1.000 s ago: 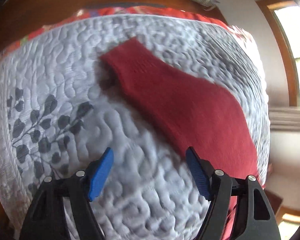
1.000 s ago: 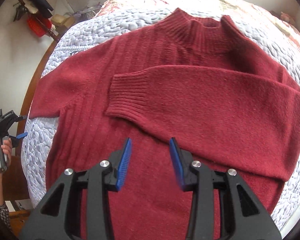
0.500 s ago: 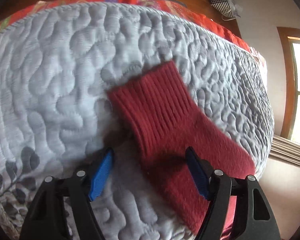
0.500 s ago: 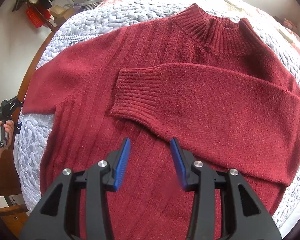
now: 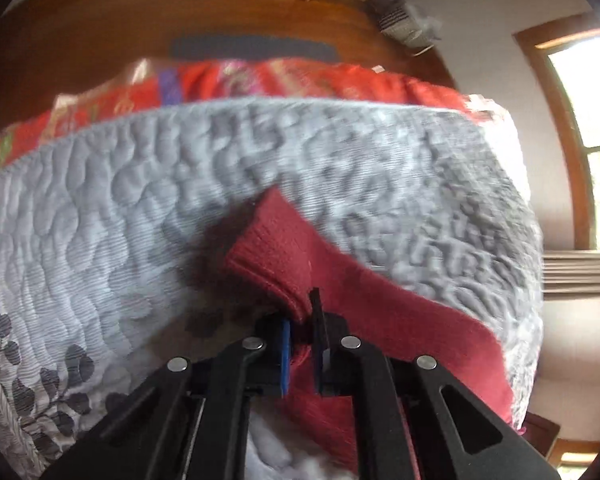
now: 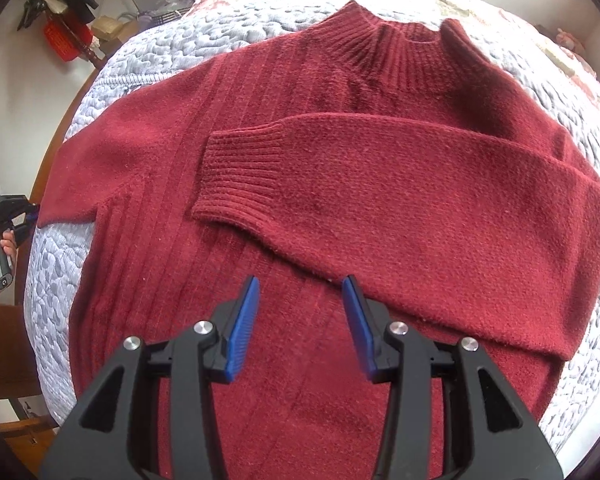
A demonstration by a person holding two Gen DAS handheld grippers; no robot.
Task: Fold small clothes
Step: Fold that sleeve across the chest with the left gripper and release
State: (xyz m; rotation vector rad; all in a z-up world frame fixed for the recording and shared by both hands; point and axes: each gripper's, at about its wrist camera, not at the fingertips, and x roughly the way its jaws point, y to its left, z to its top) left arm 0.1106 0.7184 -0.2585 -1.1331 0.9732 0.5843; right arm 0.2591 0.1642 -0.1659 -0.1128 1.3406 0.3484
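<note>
The red sweater (image 6: 300, 208) lies flat on the bed quilt (image 6: 60, 280). One sleeve (image 6: 380, 200) is folded across its front. The left gripper (image 5: 302, 328) pinches the other sleeve's cuff (image 5: 272, 252) near the quilt's edge. The right gripper (image 6: 300, 320) hangs wide open, holding nothing. That sleeve and the body need folding.

We see left gripper (image 5: 300, 330) clamped on red sweater cuff (image 5: 272, 256), cuff lifted off grey quilt (image 5: 120, 208). Sleeve (image 5: 412, 320) trails right. Wooden headboard (image 5: 100, 40) behind, window (image 5: 588, 100) right.
</note>
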